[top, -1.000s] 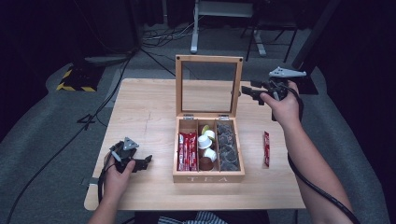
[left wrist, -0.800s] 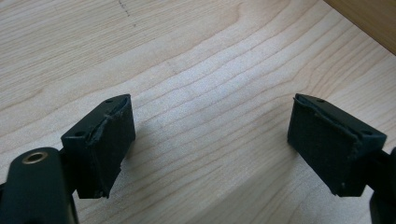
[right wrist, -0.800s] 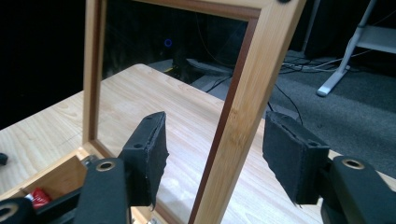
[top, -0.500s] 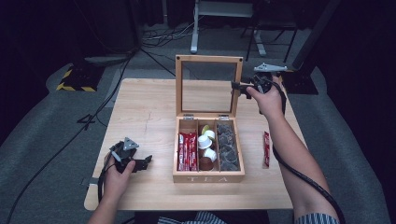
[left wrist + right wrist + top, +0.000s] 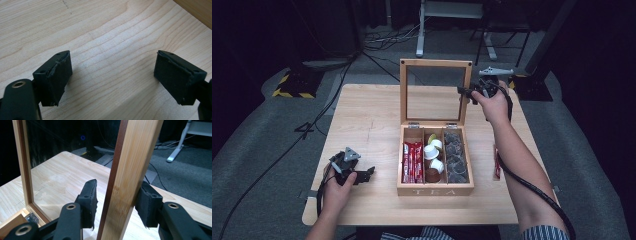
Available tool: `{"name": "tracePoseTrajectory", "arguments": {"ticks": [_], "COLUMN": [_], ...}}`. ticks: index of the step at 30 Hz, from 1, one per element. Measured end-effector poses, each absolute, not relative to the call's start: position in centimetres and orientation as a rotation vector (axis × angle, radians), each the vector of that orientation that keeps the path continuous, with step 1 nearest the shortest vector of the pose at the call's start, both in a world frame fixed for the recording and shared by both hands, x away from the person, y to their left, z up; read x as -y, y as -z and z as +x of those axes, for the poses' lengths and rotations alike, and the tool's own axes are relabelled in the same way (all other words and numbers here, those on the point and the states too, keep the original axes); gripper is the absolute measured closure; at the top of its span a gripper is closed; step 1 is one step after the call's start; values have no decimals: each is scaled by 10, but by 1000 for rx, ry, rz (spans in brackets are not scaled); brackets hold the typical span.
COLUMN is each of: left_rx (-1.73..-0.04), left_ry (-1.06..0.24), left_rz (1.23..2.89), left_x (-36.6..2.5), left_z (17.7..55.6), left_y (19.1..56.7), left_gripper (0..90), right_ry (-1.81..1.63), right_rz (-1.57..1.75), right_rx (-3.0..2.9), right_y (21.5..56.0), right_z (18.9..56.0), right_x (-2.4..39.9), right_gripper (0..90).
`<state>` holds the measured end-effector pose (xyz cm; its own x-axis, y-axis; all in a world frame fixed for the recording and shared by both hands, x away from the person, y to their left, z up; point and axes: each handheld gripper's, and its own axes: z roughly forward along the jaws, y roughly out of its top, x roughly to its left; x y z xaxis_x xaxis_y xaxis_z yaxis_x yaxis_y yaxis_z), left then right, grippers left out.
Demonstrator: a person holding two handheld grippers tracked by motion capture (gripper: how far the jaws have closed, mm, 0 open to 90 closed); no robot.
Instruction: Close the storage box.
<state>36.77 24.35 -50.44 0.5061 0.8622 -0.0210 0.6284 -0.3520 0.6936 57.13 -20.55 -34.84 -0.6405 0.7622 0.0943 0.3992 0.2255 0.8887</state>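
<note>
A wooden tea box (image 5: 434, 190) stands mid-table with its glass-paned lid (image 5: 435, 63) upright. My right gripper (image 5: 467, 92) is at the lid's upper right side. In the right gripper view the lid's wooden side rail (image 5: 132, 157) stands between the jaws of my right gripper (image 5: 117, 202). Its jaws have just been closing: one pad (image 5: 147, 205) touches the rail, while the other pad (image 5: 90, 200) is still a gap away. My left gripper (image 5: 367, 172) rests low over the table at the front left, and in its own view the left gripper (image 5: 112, 77) is open with only bare wood between the jaws.
The box holds red sachets (image 5: 413, 162), white and brown pods (image 5: 432, 152) and dark pods (image 5: 455, 157) in three compartments. A red sachet (image 5: 497, 162) lies on the table (image 5: 372, 115) right of the box. Cables and a desk leg lie on the floor beyond.
My right hand has moved left and a little down to the lid's right rail, and its jaws have narrowed around it. The left hand has stayed put.
</note>
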Motion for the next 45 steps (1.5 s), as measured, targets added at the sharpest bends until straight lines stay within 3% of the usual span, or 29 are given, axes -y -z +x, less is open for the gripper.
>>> {"name": "tracePoseTrajectory", "arguments": {"ticks": [45], "left_rx": [-1193], "left_ry": [-454], "left_rz": [2115], "left_x": [-243], "left_z": [366], "left_y": [504], "left_gripper": [152], "right_ry": [-1421], "right_rz": [823], "right_rx": [-2174], "right_y": [308], "right_z": [480], "right_x": [220], "right_gripper": [572]}}
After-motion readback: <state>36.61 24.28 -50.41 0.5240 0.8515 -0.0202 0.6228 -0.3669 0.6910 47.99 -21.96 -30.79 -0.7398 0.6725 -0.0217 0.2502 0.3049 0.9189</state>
